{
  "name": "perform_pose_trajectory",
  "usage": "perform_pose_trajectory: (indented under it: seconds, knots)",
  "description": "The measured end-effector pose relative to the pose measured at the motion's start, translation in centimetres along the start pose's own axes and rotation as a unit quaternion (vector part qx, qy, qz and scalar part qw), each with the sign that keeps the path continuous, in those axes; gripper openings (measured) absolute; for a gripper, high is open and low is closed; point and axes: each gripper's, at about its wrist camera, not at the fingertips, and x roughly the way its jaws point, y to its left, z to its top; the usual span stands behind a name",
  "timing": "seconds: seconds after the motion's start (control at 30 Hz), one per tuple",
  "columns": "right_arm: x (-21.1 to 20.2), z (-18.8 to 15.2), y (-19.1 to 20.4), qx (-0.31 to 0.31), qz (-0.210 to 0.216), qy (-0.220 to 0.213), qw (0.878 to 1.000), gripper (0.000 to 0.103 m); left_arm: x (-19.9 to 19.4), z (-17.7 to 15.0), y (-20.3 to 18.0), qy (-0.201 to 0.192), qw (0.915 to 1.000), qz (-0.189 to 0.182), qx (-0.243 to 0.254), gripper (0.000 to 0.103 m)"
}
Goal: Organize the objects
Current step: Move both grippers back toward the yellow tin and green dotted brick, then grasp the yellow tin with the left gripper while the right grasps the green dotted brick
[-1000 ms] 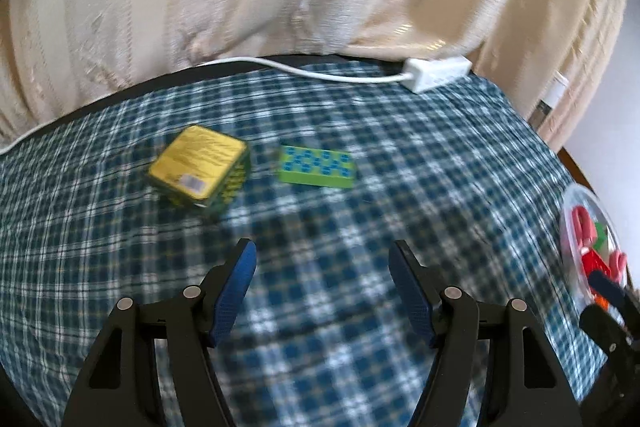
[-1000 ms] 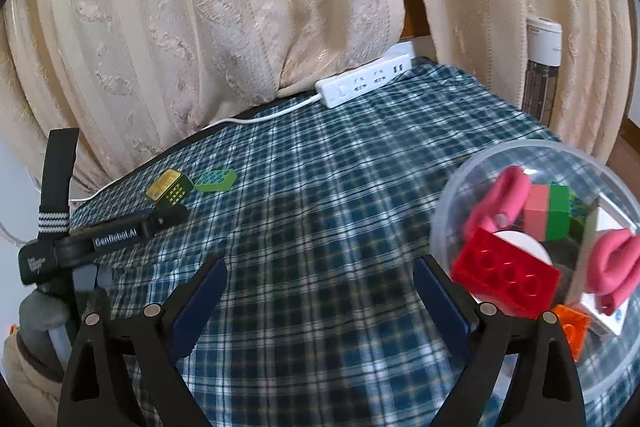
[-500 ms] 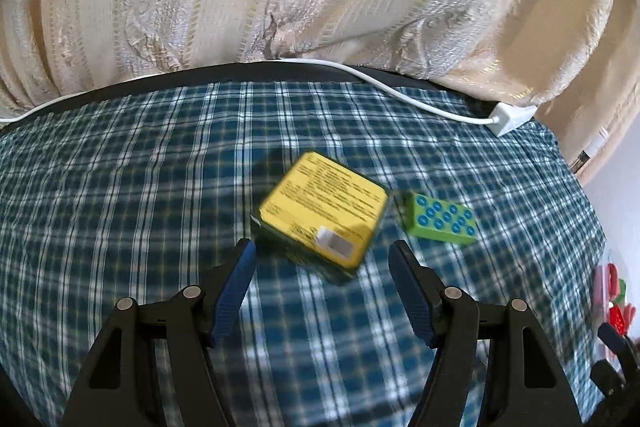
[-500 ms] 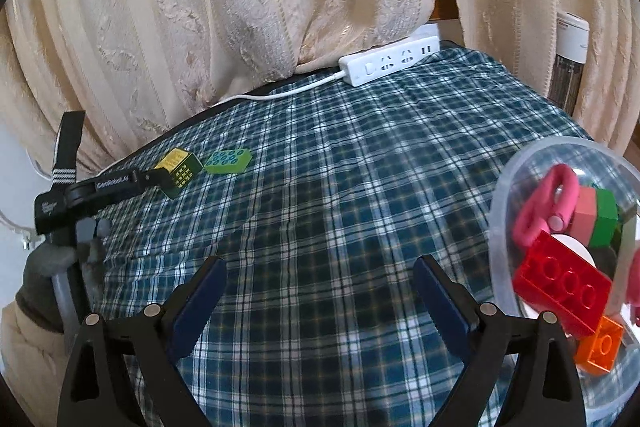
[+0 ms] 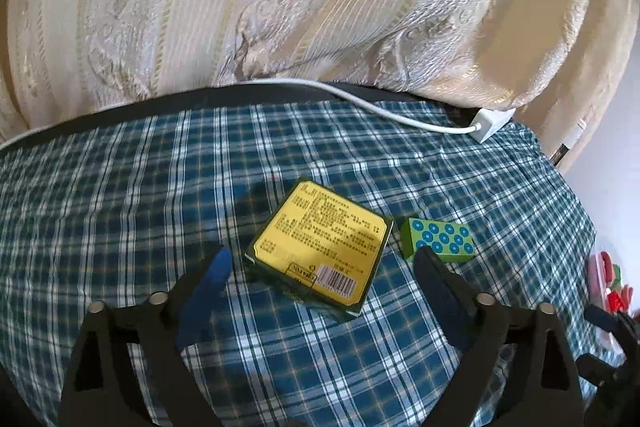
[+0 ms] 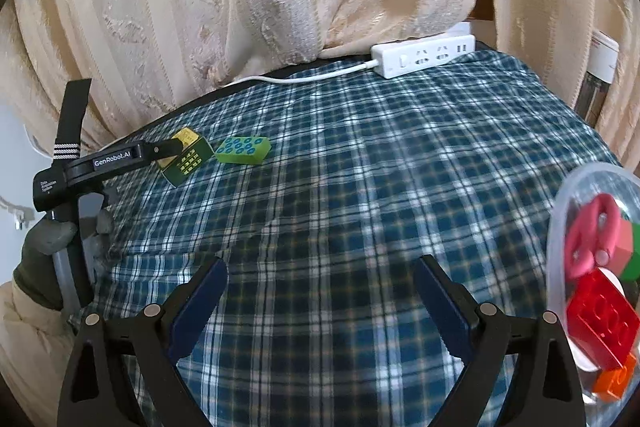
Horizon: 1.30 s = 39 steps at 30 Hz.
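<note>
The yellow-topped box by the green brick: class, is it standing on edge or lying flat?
Lying flat. The yellow-topped box rests on the checked cloth, printed face and barcode up, beside the green brick.

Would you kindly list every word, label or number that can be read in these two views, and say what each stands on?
"GenRobot.AI": white letters on the side of the left gripper.
Small white print on that gripper's rear block: too small to read.
Printed text and barcode on the yellow-topped box: too small to read.
Nothing else bears writing.
</note>
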Motion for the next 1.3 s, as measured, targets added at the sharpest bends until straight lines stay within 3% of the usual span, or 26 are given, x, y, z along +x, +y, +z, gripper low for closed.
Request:
perform_pose_trajectory:
  seconds: [0.3,0.83,0.93,1.1,1.3]
  knots:
    - [1.7,1.1,1.3,-0.019,-0.002,0.008,1.0,0.097,0.8,0.5,-0.9,-0.009,0.998,0.022,0.058,0.101]
    - [5.3,3.7,2.3,-0.028,-0.005,0.028,0.999,0.097,3.2,0.0,-0.9,0.025,0.9955,0.055,0.073,0.101]
    - [6.0,4.1,2.5,-0.031,-0.006,0.032,0.999,0.097,3.4,0.0,-0.4,0.027,0.9962,0.055,0.061,0.098]
    - [6.9,4.9,3.2,-0.039,-0.005,0.031,0.999,0.097,3.5,0.1,0.2,0.031,0.9969,0.056,0.046,0.071]
    - [8.3,5.9,4.8,-0.052,0.001,0.032,0.998,0.097,2.8,0.2,0.3,0.018,0.9974,0.055,0.043,0.069]
